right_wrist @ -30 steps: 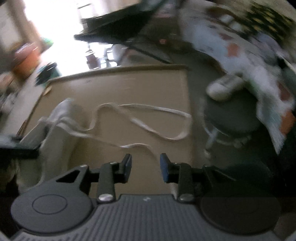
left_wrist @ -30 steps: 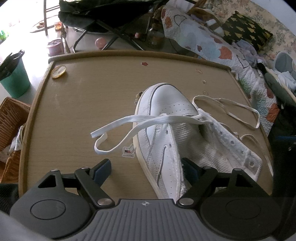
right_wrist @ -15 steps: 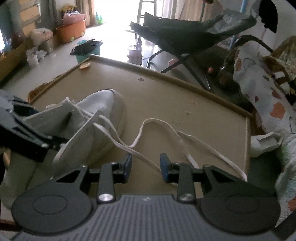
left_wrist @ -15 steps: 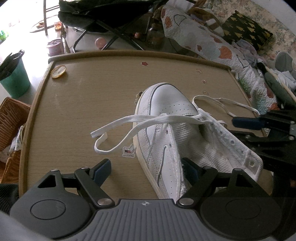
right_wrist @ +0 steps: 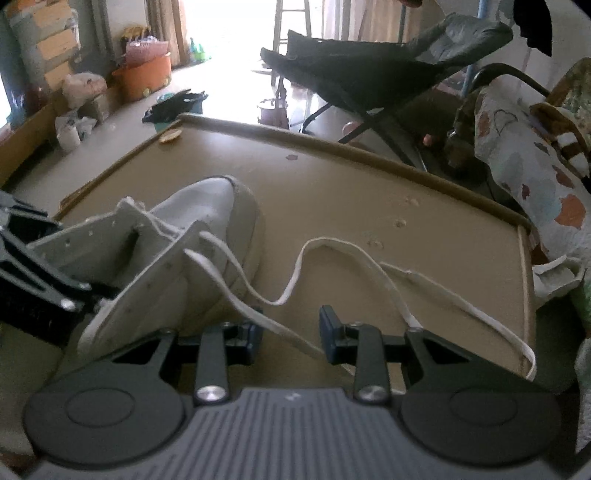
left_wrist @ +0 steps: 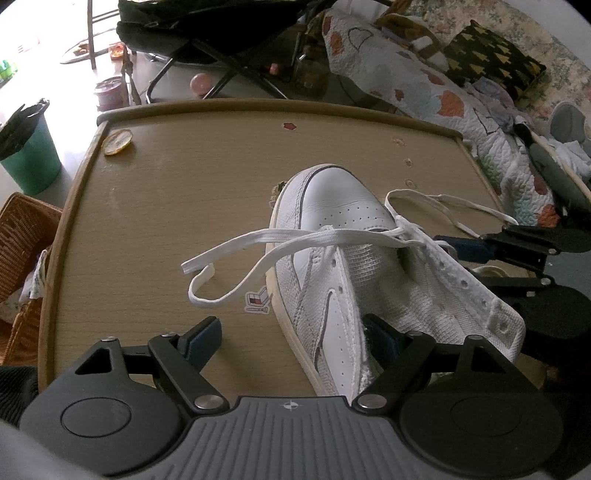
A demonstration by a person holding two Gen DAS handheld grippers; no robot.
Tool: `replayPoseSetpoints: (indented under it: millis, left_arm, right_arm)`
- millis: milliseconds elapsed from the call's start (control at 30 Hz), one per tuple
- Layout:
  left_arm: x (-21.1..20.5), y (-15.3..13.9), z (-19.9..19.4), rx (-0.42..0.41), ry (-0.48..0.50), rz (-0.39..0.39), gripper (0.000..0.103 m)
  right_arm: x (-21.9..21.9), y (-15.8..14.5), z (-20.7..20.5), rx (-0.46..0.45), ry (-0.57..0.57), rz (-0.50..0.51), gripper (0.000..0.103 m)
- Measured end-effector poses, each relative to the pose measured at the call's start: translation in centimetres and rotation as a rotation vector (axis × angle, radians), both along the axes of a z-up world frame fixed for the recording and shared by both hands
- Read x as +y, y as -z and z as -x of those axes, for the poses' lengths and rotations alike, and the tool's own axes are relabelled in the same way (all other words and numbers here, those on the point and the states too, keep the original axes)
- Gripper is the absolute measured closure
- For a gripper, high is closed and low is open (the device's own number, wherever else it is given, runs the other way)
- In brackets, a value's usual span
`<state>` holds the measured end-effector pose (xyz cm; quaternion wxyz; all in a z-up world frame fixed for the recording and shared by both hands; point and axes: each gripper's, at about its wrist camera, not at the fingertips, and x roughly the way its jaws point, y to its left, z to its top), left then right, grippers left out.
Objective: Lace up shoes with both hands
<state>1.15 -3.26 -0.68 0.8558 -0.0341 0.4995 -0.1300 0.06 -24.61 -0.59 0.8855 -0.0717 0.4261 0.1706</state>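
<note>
White shoe [left_wrist: 332,236] is lying mid-table, toe pointing to 12 o'clock in the left wrist view, collar end reaching down to 5 o'clock. It is only laced at the lowest eyelets; upper eyelets are sitting bare on the spread flaps. Lace [left_wrist: 258,254] is crossing over the tongue: one end is looping out to 9 o'clock of the shoe and lying on the table [left_wrist: 177,192], the other is trailing off toward 3 o'clock.

Left gripper [left_wrist: 291,332] is sitting at 6 o'clock of the shoe, jaws wide apart. One finger is resting over bare table at 7 o'clock, the other is tucked inside the shoe opening against the lining. The shoe's near side wall is standing between them; cannot tell if the pads are actually pressing on it.

Right gripper [right_wrist: 290,332] is hovering low at the shoe's 3 o'clock side, jaws partly apart. A run of lace is passing through the gap between the fingers [right_wrist: 332,332] in the right wrist view, not pinched.

Outward: small sticker [left_wrist: 258,301] is lying on the table just beside the sole at 8 o'clock. Yellow round bit [left_wrist: 117,141] is sitting at the table's 11 o'clock corner. Green bucket [left_wrist: 31,155] and wicker basket [left_wrist: 22,236] are standing off the table at 9 to 10 o'clock. Black folding chair [left_wrist: 207,33] is standing at 12 o'clock, patterned quilt [left_wrist: 424,92] is spreading at 1 to 2 o'clock
</note>
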Motion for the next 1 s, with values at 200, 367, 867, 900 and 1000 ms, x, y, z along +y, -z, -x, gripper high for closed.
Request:
replayPoseSetpoints:
  millis: [200, 367, 867, 900, 1000]
  left_arm:
    - [0.0, 0.0, 0.0, 0.002, -0.002, -0.002, 0.017]
    - [0.0, 0.0, 0.0, 0.002, -0.003, -0.006, 0.017]
    - [-0.3, -0.2, -0.1, 0.0, 0.0, -0.026, 0.017]
    - [-0.3, -0.2, -0.1, 0.0, 0.001, -0.028, 0.017]
    - [-0.4, -0.3, -0.1, -0.001, 0.003, -0.032, 0.017]
  right_arm:
    - [0.0, 0.3, -0.3, -0.024, 0.016, -0.022, 0.071]
    - [-0.1, 0.5, -0.5, -0.037, 0.023, -0.045, 0.074]
    - [-2.4, 0.7, -0.4, -0.031, 0.178, -0.226, 0.101]
    - [-2.5, 0.6, -0.4, -0.039, 0.192, -0.227, 0.101]
    - [-2.7, 0.7, -0.5, -0.036, 0.227, -0.237, 0.101]
